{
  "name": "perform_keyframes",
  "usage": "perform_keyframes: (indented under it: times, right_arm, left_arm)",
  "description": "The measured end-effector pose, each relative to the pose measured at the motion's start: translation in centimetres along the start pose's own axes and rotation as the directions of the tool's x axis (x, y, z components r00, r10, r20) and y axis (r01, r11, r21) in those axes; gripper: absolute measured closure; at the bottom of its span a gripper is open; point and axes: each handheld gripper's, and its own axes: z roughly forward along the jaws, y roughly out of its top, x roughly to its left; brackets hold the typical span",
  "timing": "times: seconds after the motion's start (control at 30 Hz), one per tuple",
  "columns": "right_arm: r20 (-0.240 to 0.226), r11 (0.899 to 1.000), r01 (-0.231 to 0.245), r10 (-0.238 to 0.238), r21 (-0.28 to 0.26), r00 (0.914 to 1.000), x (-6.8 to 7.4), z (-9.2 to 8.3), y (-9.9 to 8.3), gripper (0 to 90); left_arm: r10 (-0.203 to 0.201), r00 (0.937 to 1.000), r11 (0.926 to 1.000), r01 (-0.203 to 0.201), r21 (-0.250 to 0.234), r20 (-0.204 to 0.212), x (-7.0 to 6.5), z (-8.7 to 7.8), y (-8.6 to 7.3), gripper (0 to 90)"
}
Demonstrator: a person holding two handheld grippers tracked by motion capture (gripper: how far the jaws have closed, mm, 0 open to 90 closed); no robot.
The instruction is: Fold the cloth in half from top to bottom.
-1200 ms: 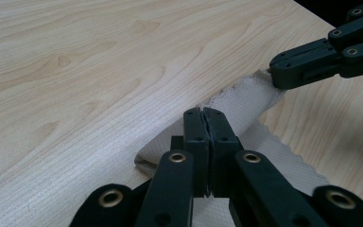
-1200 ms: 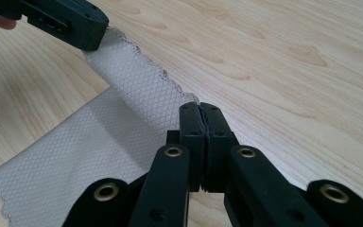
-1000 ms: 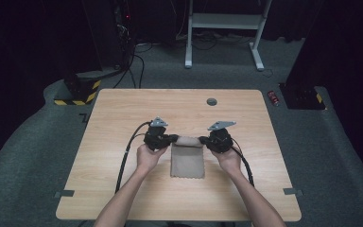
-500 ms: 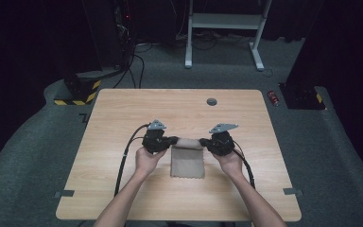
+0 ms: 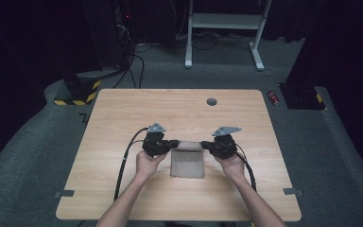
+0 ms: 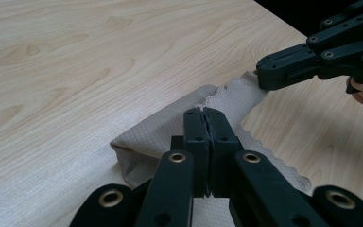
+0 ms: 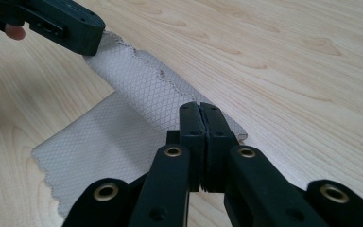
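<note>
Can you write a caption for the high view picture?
Two hand-held grippers, left and right, pinch the far corners of a beige cloth on a wooden table.

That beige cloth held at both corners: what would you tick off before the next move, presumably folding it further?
1. Left tongs pinched shut on a far corner of the cloth: ok.
2. Right tongs pinched shut on the other far corner: ok.
3. Far edge lifted and curling toward the near side evenly between both grips: ok.
4. Near, scalloped edge lying flat on the table: ok.
5. Bare wood around the cloth for laying it down: ok; the small dark disc sits well away near the far edge.
6. Whether each grip caught one layer only: cannot tell.
</note>
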Motion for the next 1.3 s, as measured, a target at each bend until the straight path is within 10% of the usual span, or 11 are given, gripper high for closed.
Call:
perform_keyframes:
  times: [1.3]
  right_arm:
    - [-0.039,0.998,0.065,-0.064,0.004,0.9972,2.3,-1.2,-1.6,88.7]
  left_arm:
    - [0.049,0.9986,0.9984,-0.049,0.028,-0.021,-1.6,-1.1,-1.8,88.6]
